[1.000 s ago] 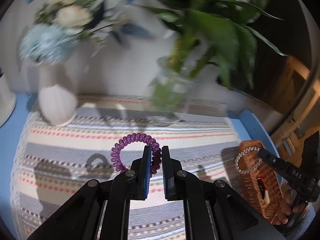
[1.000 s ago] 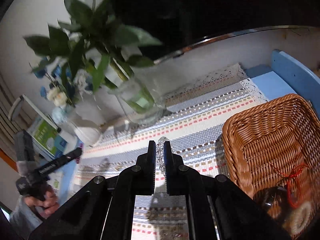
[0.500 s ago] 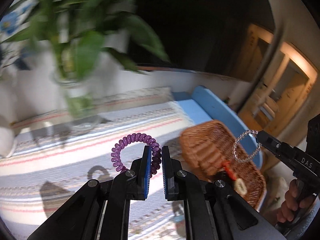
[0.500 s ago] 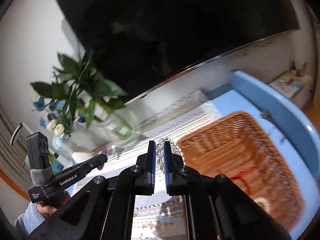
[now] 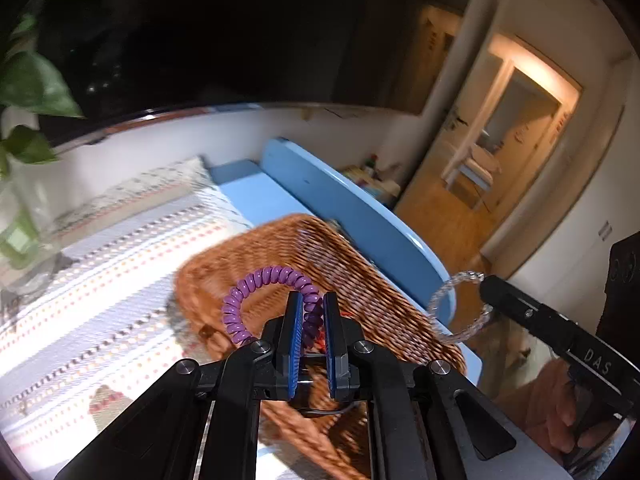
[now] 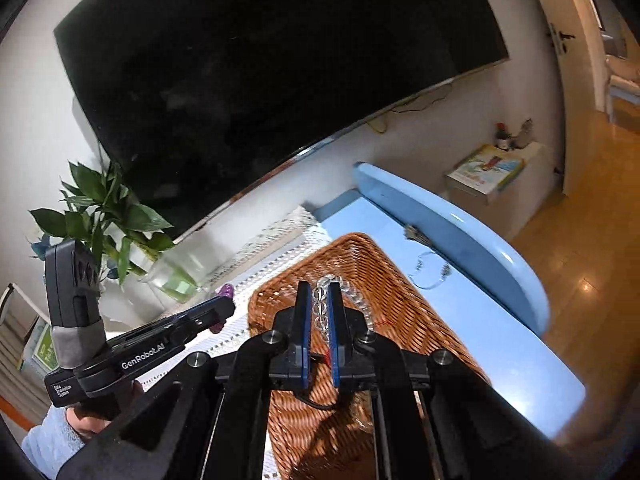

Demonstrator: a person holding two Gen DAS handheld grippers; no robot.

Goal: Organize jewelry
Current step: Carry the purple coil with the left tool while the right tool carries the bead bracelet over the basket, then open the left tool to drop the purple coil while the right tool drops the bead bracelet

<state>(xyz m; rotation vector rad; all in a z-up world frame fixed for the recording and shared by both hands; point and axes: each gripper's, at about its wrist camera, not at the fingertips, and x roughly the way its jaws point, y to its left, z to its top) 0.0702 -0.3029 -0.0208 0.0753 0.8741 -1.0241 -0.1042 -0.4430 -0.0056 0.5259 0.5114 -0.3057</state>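
Note:
My left gripper (image 5: 308,300) is shut on a purple coil hair tie (image 5: 256,292) and holds it above the brown wicker basket (image 5: 360,284). My right gripper (image 6: 319,292) is shut on a clear bead bracelet (image 6: 352,294), also above the wicker basket (image 6: 384,280). In the left wrist view the right gripper (image 5: 486,286) shows at the right with the clear bracelet (image 5: 460,304) hanging from its tip beyond the basket's right rim. In the right wrist view the left gripper (image 6: 228,308) shows at the left with the purple tie (image 6: 225,292).
The basket stands on a blue table (image 6: 500,344) beside a striped woven runner (image 5: 100,280). A thin bracelet (image 6: 430,274) lies on the blue top by the raised edge (image 6: 460,240). A glass vase with a green plant (image 6: 176,272) stands at the left. A dark TV (image 6: 260,72) hangs behind.
Both grippers have swung to the right with their items, from over the runner to over the basket. The flower vase has left the left wrist view.

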